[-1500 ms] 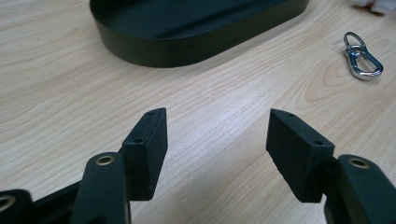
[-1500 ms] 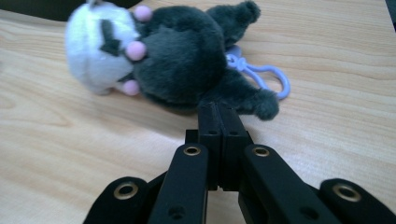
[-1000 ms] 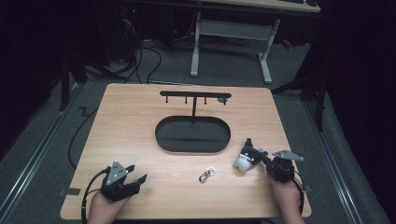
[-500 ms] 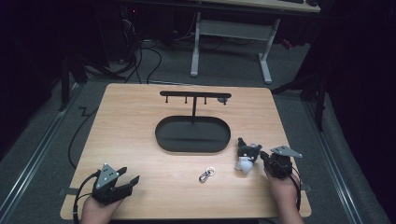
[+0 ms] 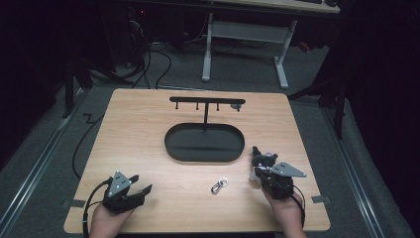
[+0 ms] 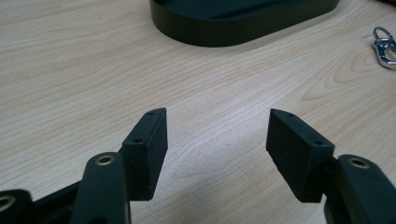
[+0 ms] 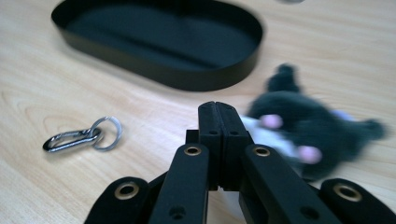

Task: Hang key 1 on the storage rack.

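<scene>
The right gripper (image 7: 218, 109) has its jaws pressed flat together with nothing between them. Just beside its tip, on the side away from the clip, lies a small black plush toy (image 7: 303, 133) with pink spots and a white patch; whether it touches the jaws I cannot tell, as the toy is blurred. In the high view the toy (image 5: 262, 159) sits on the table (image 5: 138, 129) at the front of the right gripper (image 5: 261, 173), near the oval black tray (image 5: 204, 144). A metal clip (image 7: 81, 135) with a ring lies near, apart from the jaws. The left gripper (image 6: 217, 140) has its jaws spread wide over bare wood, holding nothing, well apart from the tray (image 6: 243, 23)
</scene>
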Action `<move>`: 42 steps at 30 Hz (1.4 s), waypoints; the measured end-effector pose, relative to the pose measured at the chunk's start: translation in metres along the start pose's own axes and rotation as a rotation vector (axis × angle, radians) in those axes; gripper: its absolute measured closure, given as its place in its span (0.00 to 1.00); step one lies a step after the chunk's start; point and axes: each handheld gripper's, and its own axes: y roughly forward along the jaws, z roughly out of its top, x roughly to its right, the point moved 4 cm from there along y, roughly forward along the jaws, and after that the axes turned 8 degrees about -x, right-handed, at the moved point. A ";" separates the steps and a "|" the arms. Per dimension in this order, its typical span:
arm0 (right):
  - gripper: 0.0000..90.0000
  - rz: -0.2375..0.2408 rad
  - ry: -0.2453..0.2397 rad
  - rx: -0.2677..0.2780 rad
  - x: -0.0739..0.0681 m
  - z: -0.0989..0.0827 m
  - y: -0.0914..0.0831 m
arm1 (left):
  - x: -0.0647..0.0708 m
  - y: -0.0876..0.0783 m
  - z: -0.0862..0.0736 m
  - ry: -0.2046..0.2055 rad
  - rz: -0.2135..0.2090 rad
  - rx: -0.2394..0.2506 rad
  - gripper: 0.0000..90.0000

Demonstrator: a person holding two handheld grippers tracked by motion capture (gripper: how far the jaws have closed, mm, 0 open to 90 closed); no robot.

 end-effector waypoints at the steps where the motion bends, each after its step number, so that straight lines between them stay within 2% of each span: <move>1: 1.00 0.008 -0.011 -0.013 -0.003 0.000 0.006 | 0.000 0.000 0.000 0.000 0.001 0.001 0.44; 3: 1.00 0.019 -0.023 -0.042 -0.008 -0.001 0.015 | 0.000 -0.001 0.000 -0.001 0.002 0.003 0.44; 5: 1.00 0.010 -0.042 -0.067 -0.010 -0.002 0.024 | 0.000 -0.001 0.000 -0.004 0.002 0.004 0.44; 8: 1.00 -0.004 -0.040 -0.074 -0.008 -0.003 0.025 | 0.001 0.000 0.000 0.001 0.000 -0.001 0.44; 14: 1.00 -0.026 -0.022 -0.076 0.002 -0.008 0.021 | 0.005 0.000 0.002 0.011 -0.008 0.010 0.44; 16: 1.00 -0.031 -0.017 -0.075 0.004 -0.009 0.019 | 0.009 0.000 0.006 0.025 -0.010 0.020 0.44; 19: 1.00 -0.053 0.003 -0.072 0.011 -0.015 0.011 | 0.015 0.005 0.013 0.046 -0.024 0.027 0.44; 24: 1.00 -0.076 0.024 -0.070 0.019 -0.024 0.003 | 0.018 0.014 0.020 0.056 -0.046 0.027 0.44; 25: 1.00 -0.093 0.041 -0.074 0.026 -0.028 -0.001 | 0.020 0.018 0.023 0.065 -0.058 0.024 0.44; 31: 1.00 -0.126 0.078 -0.078 0.038 -0.039 -0.009 | 0.028 0.026 0.029 0.096 -0.072 0.018 0.44; 40: 0.96 -0.116 0.080 -0.064 0.038 -0.043 -0.016 | 0.029 0.029 0.033 0.098 -0.079 0.030 0.45; 42: 0.93 -0.082 0.068 -0.061 0.035 -0.045 -0.016 | 0.031 0.031 0.034 0.098 -0.089 0.028 0.45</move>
